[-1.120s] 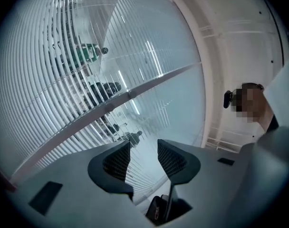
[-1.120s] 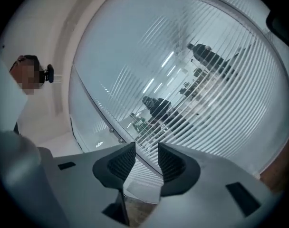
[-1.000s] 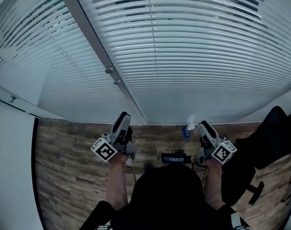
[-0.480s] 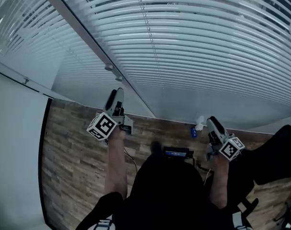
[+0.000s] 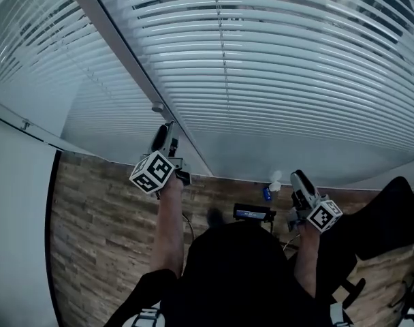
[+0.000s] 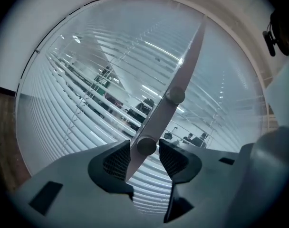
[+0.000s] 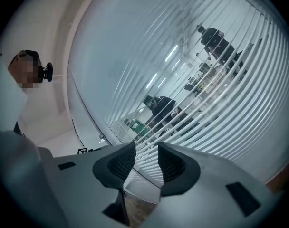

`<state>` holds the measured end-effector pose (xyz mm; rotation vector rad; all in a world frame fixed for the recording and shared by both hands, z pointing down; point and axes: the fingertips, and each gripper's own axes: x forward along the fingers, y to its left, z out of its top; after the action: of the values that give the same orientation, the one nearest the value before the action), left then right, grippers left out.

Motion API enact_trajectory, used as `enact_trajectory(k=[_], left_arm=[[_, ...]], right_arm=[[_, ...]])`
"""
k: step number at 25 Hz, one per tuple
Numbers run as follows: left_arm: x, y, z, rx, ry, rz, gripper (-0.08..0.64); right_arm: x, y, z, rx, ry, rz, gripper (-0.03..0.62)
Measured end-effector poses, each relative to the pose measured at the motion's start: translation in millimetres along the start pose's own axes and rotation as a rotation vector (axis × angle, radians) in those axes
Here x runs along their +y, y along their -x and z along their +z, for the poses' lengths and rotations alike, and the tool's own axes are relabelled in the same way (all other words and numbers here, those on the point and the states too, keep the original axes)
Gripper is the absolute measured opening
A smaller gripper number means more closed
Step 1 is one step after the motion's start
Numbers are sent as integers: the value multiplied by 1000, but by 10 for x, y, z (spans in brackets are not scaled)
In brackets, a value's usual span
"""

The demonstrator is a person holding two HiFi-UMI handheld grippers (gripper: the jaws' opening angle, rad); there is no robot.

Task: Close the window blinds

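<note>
Left hand-held gripper (image 6: 145,156): jaws partly apart; round knob (image 6: 147,145) between the pads, pads clear of it
Right hand-held gripper (image 7: 145,161): narrow gap, empty; 4 o'clock
Window blinds (image 5: 282,80): 12 o'clock; slats gapped

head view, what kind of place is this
Probably an office: slatted blinds over a glass partition, a wood-look floor, and people visible in a lit room beyond the slats.

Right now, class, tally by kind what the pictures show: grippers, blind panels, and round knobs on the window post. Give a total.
2 grippers: left gripper, right gripper
2 blind panels
2 round knobs on the window post
Total: 6
</note>
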<state>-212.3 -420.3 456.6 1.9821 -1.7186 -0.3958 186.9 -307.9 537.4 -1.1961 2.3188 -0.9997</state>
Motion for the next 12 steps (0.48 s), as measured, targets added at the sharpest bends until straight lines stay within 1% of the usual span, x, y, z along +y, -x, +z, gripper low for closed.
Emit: enact_trajectory(k=[3,6,9,10,12], left_arm=[[4,-51,-13,11,-43,0,197],[-20,-46,-39,13,-101,8,142],[-42,-49,0,13,-166,33,138],[-41,-51,3,18,-193,43,138],[-38,-54,-9,39,-272,68,137]], right_arm=[[18,-22,-5,0,11,-15,150],[25,-1,-42,3,10,-30,150],[81,-8,-55,12,12,-32,150],[90,-10,-64,15,13,-34,150],[93,-4,-82,19,16,-41,150]])
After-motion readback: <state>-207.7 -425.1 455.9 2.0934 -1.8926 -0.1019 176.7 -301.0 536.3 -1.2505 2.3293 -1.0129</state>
